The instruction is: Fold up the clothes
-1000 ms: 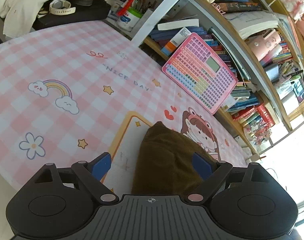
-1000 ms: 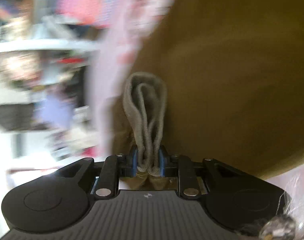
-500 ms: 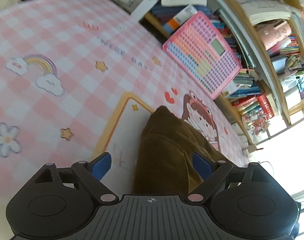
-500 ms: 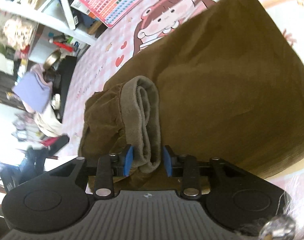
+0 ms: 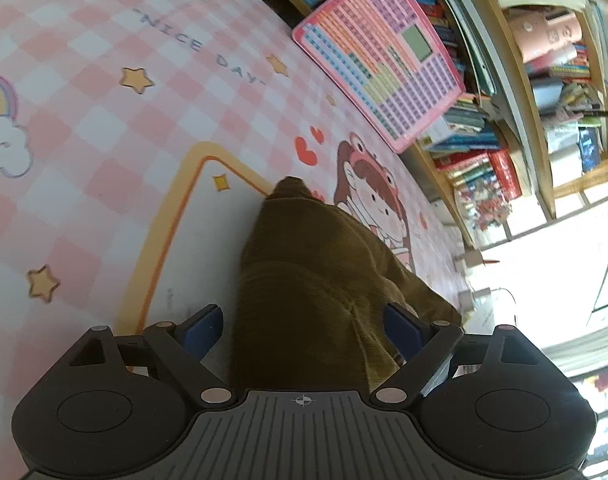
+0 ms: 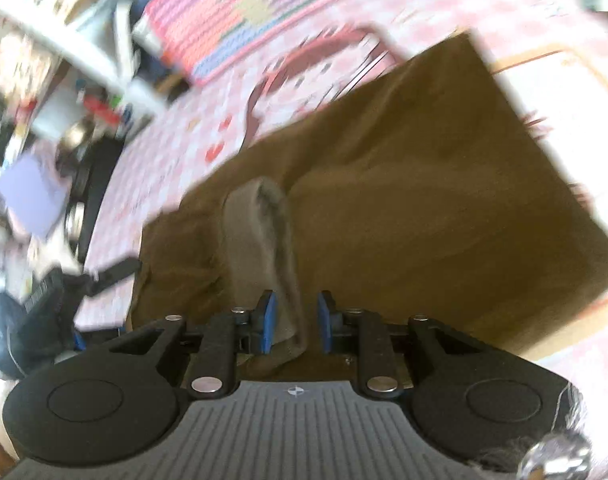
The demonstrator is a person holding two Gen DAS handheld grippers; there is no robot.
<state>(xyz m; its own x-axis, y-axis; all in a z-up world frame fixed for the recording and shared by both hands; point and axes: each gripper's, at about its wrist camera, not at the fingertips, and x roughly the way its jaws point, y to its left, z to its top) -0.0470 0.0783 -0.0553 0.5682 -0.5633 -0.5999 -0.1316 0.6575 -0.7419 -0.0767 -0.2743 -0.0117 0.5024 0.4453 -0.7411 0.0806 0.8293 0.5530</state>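
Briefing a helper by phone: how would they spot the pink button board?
Find the pink checked table cover, then the crowded bookshelf along its far edge. Leaning against the books is a pink-framed board: rows of coloured keys, one small grey screen.

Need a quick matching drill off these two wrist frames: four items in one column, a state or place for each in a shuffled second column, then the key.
Items
1. left gripper
2. right gripper
3. brown garment
4. pink keyboard toy

States or places
A. propped against the bookshelf at the mat's edge
B. jaws wide, cloth between them, pads off it
C. jaws narrow and closing around a grey ribbed band
D. lies spread on the pink checked mat

Pairs: 1-B, 2-C, 3-D, 4-A
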